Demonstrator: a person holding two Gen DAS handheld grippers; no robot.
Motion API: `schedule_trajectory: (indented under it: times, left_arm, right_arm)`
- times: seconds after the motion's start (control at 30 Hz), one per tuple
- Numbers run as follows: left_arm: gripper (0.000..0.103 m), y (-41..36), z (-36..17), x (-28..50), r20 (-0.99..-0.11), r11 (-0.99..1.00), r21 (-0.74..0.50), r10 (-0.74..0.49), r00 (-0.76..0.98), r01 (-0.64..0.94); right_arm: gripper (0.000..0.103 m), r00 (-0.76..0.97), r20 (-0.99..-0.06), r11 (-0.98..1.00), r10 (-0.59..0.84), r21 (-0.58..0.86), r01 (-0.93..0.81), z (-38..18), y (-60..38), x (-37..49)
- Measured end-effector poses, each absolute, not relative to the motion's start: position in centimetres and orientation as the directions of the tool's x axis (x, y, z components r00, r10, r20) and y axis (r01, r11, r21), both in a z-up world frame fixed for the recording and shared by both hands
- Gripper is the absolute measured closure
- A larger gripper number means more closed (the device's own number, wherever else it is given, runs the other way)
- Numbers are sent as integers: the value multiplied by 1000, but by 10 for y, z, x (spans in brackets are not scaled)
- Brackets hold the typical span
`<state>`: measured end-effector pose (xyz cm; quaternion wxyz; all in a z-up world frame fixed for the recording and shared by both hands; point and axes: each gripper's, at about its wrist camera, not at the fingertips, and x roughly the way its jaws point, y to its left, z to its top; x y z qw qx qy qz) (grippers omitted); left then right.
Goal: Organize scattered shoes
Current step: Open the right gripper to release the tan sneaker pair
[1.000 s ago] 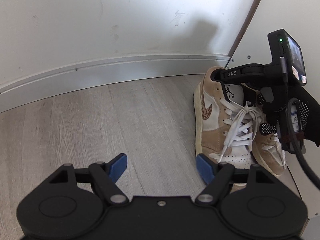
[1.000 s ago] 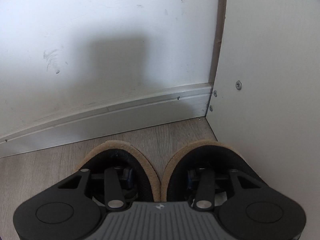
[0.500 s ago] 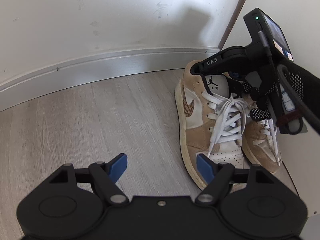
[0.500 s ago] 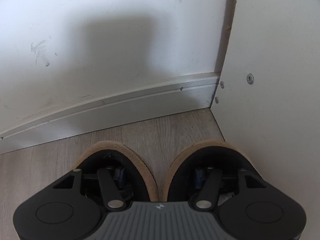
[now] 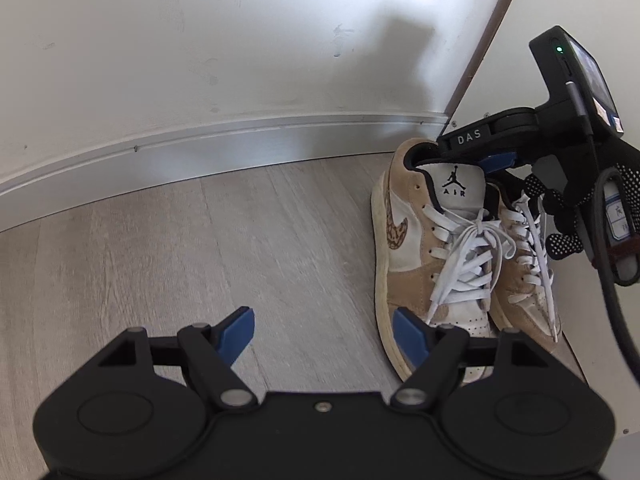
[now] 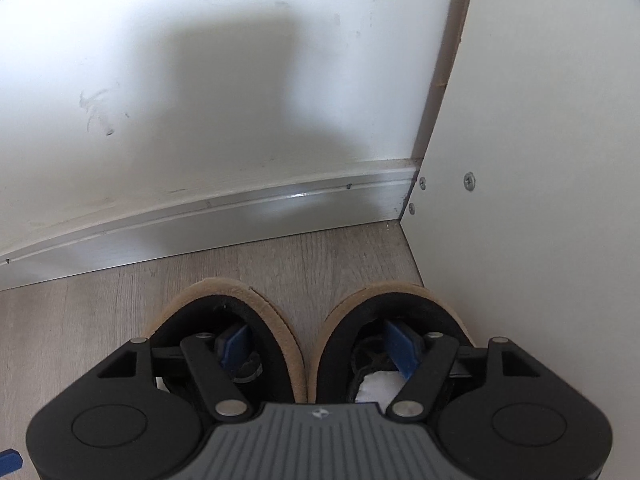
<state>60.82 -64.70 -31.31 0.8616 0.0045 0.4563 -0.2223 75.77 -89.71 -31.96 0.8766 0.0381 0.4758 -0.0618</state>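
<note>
Two tan and white lace-up sneakers stand side by side on the floor in the corner, heels toward the wall: the left sneaker and the right sneaker. My right gripper hangs over their heels with one finger inside each collar. Its jaws are opening, and the blue pads stand clear of the two inner collars between them. A gloved hand holds it. My left gripper is open over bare floor, just left of the left sneaker's toe, with nothing in it.
A white wall with a grey baseboard runs behind the shoes. A white cabinet side panel with screws stands tight against the right sneaker. Grey wood floor stretches to the left of the pair.
The right gripper's fingers have spread apart inside the two shoe openings, letting go of the pinched collars, and it has lifted slightly. The left gripper stays open.
</note>
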Motion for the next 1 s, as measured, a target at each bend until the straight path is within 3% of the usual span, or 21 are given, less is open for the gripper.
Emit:
schedule_trajectory:
  times: [0.1, 0.17, 0.37, 0.5, 0.73, 0.87, 1.0]
  left_arm:
    - [26, -641, -310, 606, -784, 903, -209, -384, 488, 375]
    - [26, -637, -306, 603, -780, 903, -214, -388, 492, 372]
    - [26, -614, -290, 584, -755, 911, -217, -384, 531, 351]
    - [26, -588, -281, 562, -743, 923, -236, -373, 556, 303]
    - [26, -557, -275, 520, -745, 930, -249, -361, 561, 269]
    - [26, -545, -278, 508, -752, 931, -265, -362, 550, 250]
    - [26, -531, -283, 507, -760, 940, -266, -342, 552, 215]
  right_arm:
    - [27, 557, -824, 992, -106, -49, 116, -306, -892, 751]
    - [15, 604, -788, 992, -124, -75, 106, -292, -889, 742]
    - [14, 714, -690, 991, -117, -38, 126, -263, -882, 693]
    - [14, 785, -597, 979, -167, -7, 203, -282, -847, 618]
    - [14, 769, -614, 967, -176, 38, 251, -356, -794, 554]
    - [14, 748, -621, 961, -235, -32, 275, -373, -776, 560]
    - [16, 726, -655, 950, -208, 43, 311, -378, -785, 576]
